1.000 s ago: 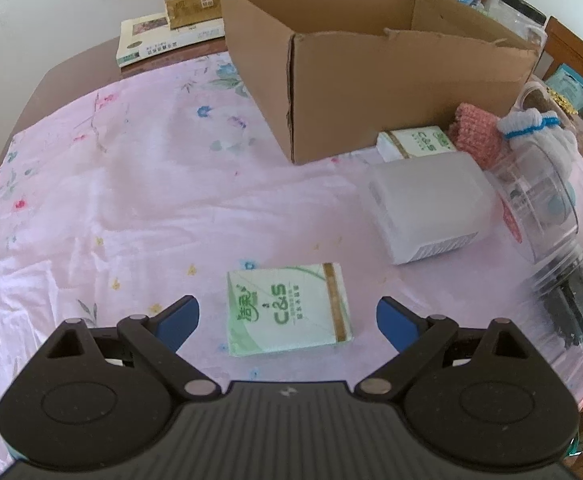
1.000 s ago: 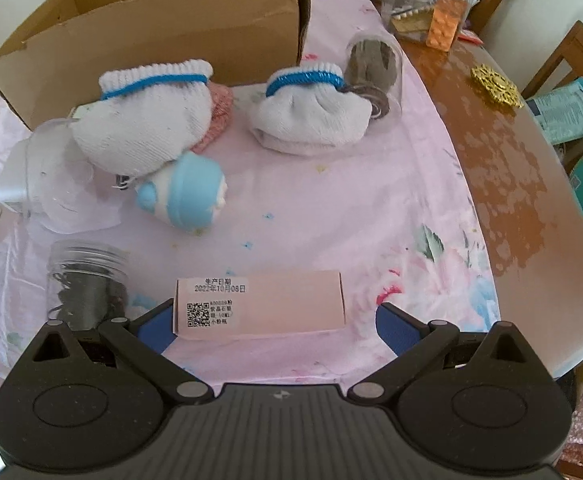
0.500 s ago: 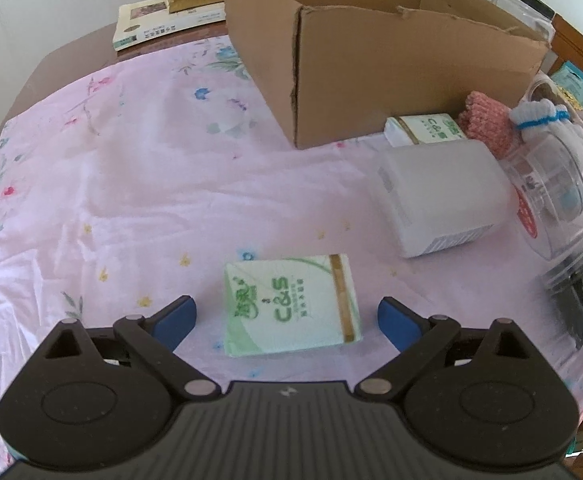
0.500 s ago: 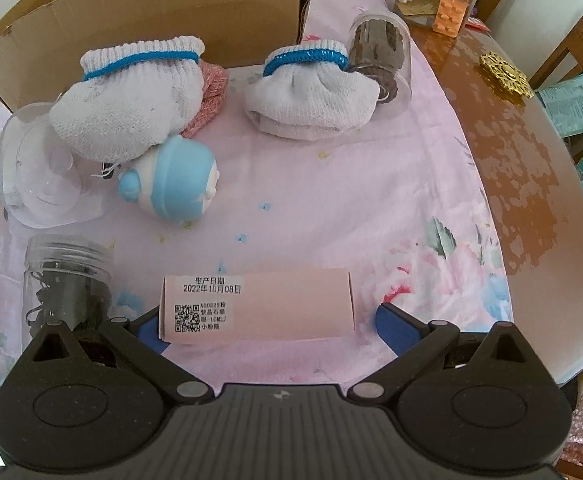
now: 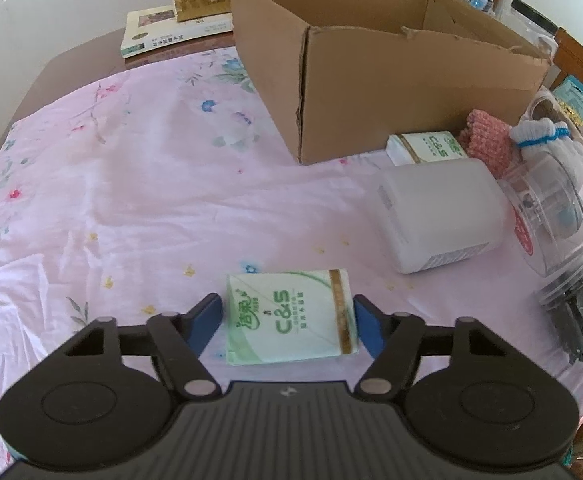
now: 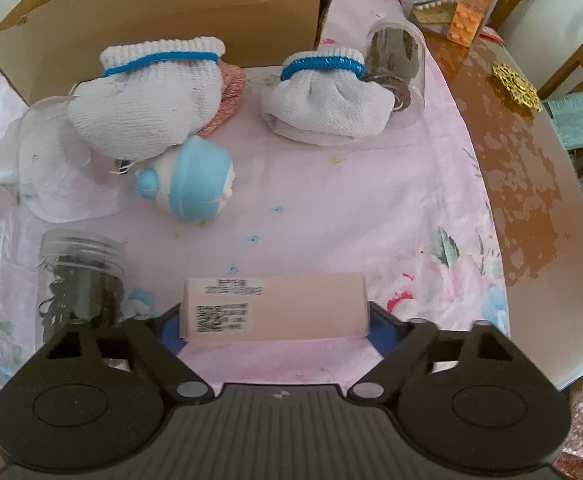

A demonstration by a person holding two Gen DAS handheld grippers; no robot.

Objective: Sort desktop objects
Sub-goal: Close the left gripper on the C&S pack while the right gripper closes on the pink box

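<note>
— Left wrist view: what was the left gripper (image 5: 287,320) doing?

— Its blue pads sat right against both short sides of the green tissue pack (image 5: 291,318), which lay flat on the pink floral tablecloth (image 5: 131,200). Whether they actually pinched it, I couldn't tell. Farther off lay a white plastic container (image 5: 439,216) on its side, and behind it the cardboard box (image 5: 371,80).

— And the right gripper (image 6: 275,320)?

— Closed on the ends of the pink box (image 6: 291,306). Beside it lay a clear jar (image 6: 81,276); beyond it, a blue-and-white toy (image 6: 191,184) and two white socks (image 6: 147,100).
</note>
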